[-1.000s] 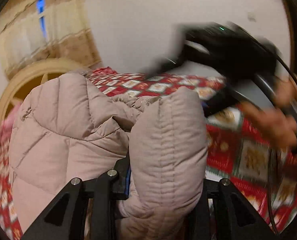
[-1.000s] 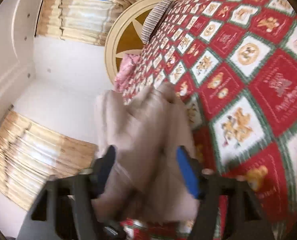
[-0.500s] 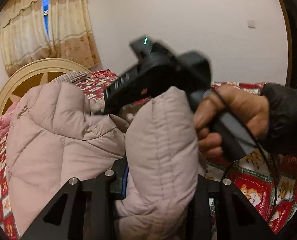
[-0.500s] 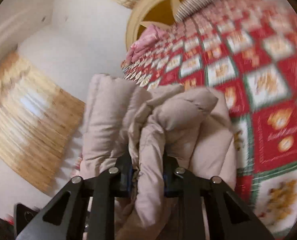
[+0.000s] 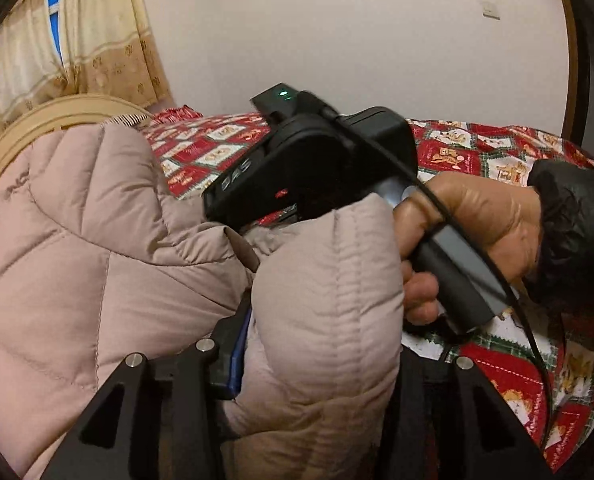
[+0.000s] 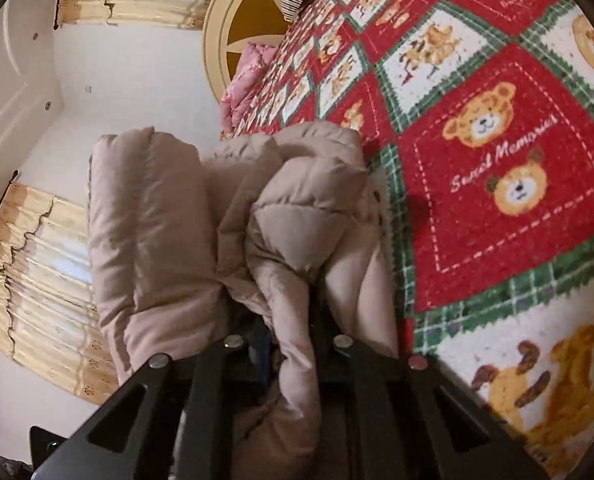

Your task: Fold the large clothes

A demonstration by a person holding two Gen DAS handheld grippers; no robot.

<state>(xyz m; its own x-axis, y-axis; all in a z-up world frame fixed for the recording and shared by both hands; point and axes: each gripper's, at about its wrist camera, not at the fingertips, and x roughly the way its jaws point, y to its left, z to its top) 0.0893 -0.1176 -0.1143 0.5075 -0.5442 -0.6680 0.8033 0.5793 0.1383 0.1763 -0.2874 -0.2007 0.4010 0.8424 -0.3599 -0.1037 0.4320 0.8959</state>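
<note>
Within the last second the right gripper (image 6: 289, 344) had closed its fingers onto the jacket (image 6: 225, 216); the left gripper (image 5: 317, 344) still pinched another fold. The jacket hung lifted above the bed (image 6: 497, 160), ready for folding.

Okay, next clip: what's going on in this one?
A person is handling a pale pink puffer jacket over a bed covered with a red teddy-bear quilt. Each hand works a two-finger tool, and both are shut on bunched folds of the jacket: the left tool and the right tool. The person's right hand shows in the left view, close beside the left tool. The jacket is gathered up, not laid flat.
</note>
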